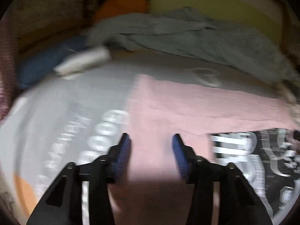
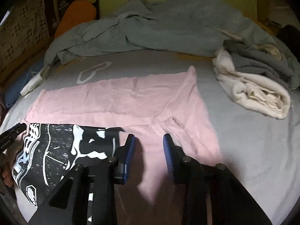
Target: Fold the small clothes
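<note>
Pink garment (image 2: 120, 101) spread flat across the middle of the bed (image 2: 253, 150), running from near the left edge toward the centre, with a black-and-white printed garment (image 2: 56, 150) overlapping its near left corner. Left tool (image 1: 151, 140) poised over the pink cloth near its left end, jaws parted, nothing pinched between the blue pads (image 1: 122, 153). Right tool (image 2: 149, 140) likewise released, jaws narrower, hovering above the near hem with only fabric showing below the gap. No earlier view given, so no claim about motion of either.

Likely risks, as judgement only: grabbing the printed garment together with the pink one where the two overlap, dragging both into one fold; pinching the grey bedsheet along with the thin pink cloth; uneven pickup by the two tools, leaving a skewed crease. Rumpled grey-green blanket (image 2: 150, 26) at the far edge and the bundle of white and grey clothes (image 2: 258, 86) near the far right corner close enough to snag a wide fold.

Left view heavily smeared: lettering on the sheet unreadable, white object (image 1: 84, 60) near the far left unidentifiable. Near edge of both garments cut off behind the tools. Contact between pads and cloth impossible to confirm.
</note>
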Motion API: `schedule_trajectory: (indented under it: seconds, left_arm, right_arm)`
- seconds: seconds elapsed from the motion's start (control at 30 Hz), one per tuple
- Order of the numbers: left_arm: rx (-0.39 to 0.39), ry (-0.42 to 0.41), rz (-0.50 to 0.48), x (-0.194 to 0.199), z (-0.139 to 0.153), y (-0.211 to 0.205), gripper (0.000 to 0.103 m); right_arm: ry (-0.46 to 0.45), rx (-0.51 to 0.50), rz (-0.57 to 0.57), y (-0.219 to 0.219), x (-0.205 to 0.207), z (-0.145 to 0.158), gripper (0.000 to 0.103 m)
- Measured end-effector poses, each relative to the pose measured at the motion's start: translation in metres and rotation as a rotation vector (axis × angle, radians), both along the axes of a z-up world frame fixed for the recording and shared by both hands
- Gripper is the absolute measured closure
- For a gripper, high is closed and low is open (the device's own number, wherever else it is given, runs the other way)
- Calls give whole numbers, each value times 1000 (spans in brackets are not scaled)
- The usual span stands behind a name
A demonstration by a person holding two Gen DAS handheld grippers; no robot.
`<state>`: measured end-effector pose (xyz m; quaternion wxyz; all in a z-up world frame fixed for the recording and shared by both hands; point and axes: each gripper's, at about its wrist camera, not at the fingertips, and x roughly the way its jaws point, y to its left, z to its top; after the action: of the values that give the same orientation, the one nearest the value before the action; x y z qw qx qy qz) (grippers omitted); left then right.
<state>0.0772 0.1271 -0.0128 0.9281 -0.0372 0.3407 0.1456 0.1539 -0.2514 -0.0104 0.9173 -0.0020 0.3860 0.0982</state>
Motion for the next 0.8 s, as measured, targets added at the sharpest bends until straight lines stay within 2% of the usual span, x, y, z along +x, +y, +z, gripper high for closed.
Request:
schedule_trajectory:
  seconds: [0.03,0.13,0.2,0.27,0.3,0.37,0.4,0.47,0.5,0.6,0.63,0.67,0.8]
  left_arm:
    - [-8,-8,20,-2,0,10,43]
    - [-157,-25,16,-10,3,42,43]
    - [-136,-77,-15,-19,15,39,46]
    - [-90,-129,-107,-27,32,25,46]
    - [-92,-137,-153,-27,39,18,46]
    - [-87,-99,-237,-21,48,1,46]
    - [-52,-54,-248,-13,47,-7,46]
    - [1,30,-232,3,37,-14,52]
    - [3,60,-207,10,29,-11,53]
    - [-115,138,-116,23,-3,10,56]
    - [-169,143,-109,24,-9,18,54]
    - [-183,131,-109,22,-10,21,54]
    - [-77,106,-153,14,-13,9,53]
  right_arm:
    - [0,-9,5,-4,0,0,72]
    - [10,-11,13,-14,-3,4,72]
    - [-16,7,2,-25,-12,16,72]
    - [-60,41,15,-36,-21,31,72]
    - [-75,53,16,-41,-23,38,72]
    - [-74,77,16,-45,-21,46,72]
    - [-52,92,27,-45,-16,47,72]
    - [-10,82,37,-40,-7,45,72]
    - [20,57,36,-35,-2,39,72]
    - [181,-18,-18,-27,23,4,72]
    - [183,10,-23,-30,25,1,72]
    - [165,31,-26,-32,25,1,72]
    - [111,17,30,-33,18,-5,72]
